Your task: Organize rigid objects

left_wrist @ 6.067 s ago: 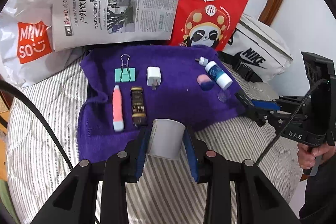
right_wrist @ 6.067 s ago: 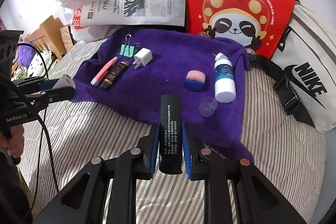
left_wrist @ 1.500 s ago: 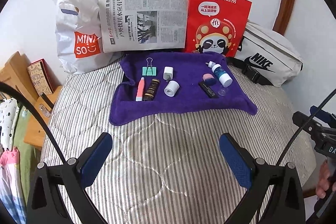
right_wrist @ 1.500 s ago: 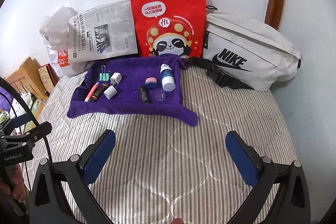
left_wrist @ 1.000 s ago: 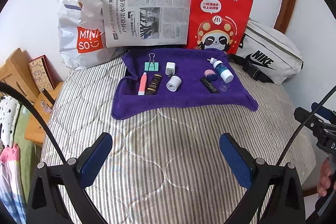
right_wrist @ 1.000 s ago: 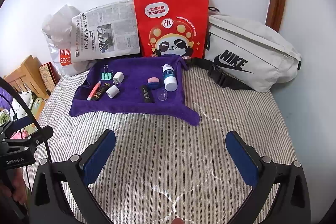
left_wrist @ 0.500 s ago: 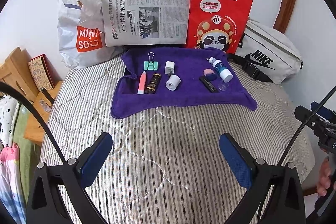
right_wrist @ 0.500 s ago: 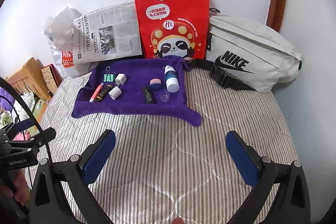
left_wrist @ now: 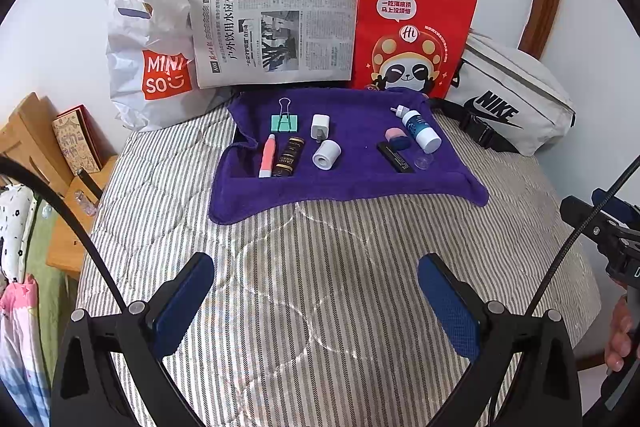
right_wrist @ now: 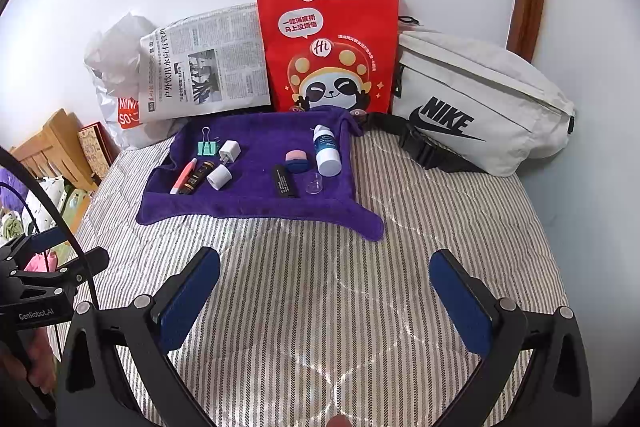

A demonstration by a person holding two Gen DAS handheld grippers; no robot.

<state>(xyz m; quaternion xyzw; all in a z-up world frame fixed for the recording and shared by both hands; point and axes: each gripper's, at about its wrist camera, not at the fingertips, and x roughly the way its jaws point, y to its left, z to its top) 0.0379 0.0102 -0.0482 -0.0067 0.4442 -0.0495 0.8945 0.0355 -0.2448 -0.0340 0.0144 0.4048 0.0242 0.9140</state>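
Note:
A purple towel [left_wrist: 352, 183] [right_wrist: 256, 203] lies on the striped bed with small objects on it. On its left are a green binder clip [left_wrist: 284, 123], a white charger [left_wrist: 320, 126], a pink pen [left_wrist: 267, 155], a dark brown tube [left_wrist: 289, 157] and a grey tape roll [left_wrist: 326, 155]. On its right are a black tube [left_wrist: 394, 156] [right_wrist: 285, 181], a pink-blue eraser [left_wrist: 397, 138], a white bottle [left_wrist: 420, 129] [right_wrist: 327, 151] and a clear cap [left_wrist: 425, 160]. My left gripper [left_wrist: 316, 301] and right gripper [right_wrist: 326, 301] are open, empty and hover over the bed, well in front of the towel.
A Miniso bag [left_wrist: 152, 59], a newspaper [left_wrist: 276, 27], a red panda bag [left_wrist: 412, 35] and a white Nike bag [left_wrist: 508, 99] stand along the wall behind the towel. Wooden furniture [left_wrist: 44, 155] stands left of the bed.
Six seconds ago the left gripper held the tape roll and the right held the black tube; both lie on the towel now. In the last second and a half the open grippers barely moved.

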